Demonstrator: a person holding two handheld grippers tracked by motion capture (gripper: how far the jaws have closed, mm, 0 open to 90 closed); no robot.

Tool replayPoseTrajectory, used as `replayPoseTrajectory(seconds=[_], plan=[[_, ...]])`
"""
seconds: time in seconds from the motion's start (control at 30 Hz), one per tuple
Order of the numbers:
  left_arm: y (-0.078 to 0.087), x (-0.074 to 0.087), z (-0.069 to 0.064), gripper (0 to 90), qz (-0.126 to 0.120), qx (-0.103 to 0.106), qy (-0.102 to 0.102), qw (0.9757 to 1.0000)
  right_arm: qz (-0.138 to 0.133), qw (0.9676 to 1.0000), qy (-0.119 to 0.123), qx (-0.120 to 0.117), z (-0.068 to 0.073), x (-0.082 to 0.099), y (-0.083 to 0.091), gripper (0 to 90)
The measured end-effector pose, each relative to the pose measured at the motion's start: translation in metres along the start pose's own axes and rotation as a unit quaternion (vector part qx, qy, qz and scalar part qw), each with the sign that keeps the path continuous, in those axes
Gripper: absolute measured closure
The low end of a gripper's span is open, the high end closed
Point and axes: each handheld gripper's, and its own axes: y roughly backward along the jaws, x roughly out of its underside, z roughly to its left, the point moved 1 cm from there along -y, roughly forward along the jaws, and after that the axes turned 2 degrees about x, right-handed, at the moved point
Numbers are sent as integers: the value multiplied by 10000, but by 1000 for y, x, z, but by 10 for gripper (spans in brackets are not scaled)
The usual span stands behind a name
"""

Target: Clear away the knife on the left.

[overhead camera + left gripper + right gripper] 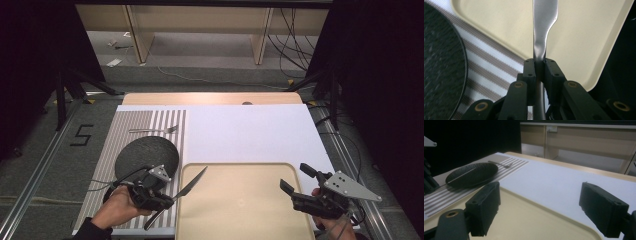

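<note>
- At the left of the high view lies a striped placemat [102, 165], thin grey and white bands, its near end cut off by the bottom edge of the frame.
- On it sits a round black plate [142, 152] with a rough, matte surface; its near rim is hidden behind the left gripper. Above the plate lies a slim metal fork [154, 130], small and hard to make out.
- The left gripper [167, 199], at lower left, is clenched on a knife [192, 184] of smooth shiny metal. Its blade points up and right over the left edge of the tray, and its handle sticks out down-left below the hand.
- In the left gripper view the black jaws press on the knife's neck, and the blade is cut off by the top edge of the frame.
- The tray [240, 200], lower middle, is cream, smooth, with rounded corners and a raised rim; its near edge runs out of frame.
- Under it a plain white sheet [250, 135] covers the table.
- The right gripper [295, 179], lower right, has its jaws spread wide with nothing between them, over the tray's right edge.
</note>
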Motion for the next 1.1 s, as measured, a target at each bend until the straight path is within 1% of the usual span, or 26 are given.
replayPoseTrajectory(seconds=[0.17,0.23,0.37,0.47,0.6,0.77,0.93,0.97,1.03,1.1], plan=[[-4,-10,-4,801,-55,34,-47,10000,-7,10000,-4,3,0,0,0,182],[-5,-14,-5,800,-80,70,-16,9999,-5,10000,0,2,0,0,0,181],[-7,-20,-6,800,-107,65,38,9999,-8,10000,5,1,0,0,0,182],[-10,-24,-8,800,-121,120,68,9998,-10,10000,3,4,0,0,0,182],[-15,-31,-10,800,-54,193,56,9998,-10,10000,11,2,0,0,0,182],[-25,-38,-9,800,92,240,115,9996,-6,10000,14,7,0,0,1,182],[-32,-46,-11,800,191,329,204,9991,-6,10000,19,7,0,0,1,182],[-35,-48,-11,800,219,355,254,9988,-12,10000,20,5,0,0,0,182],[-40,-51,-12,800,289,435,268,9983,-6,10000,23,8,0,0,1,182],[-45,-55,-13,800,330,431,293,9981,-8,10000,31,9,0,0,1,182]])
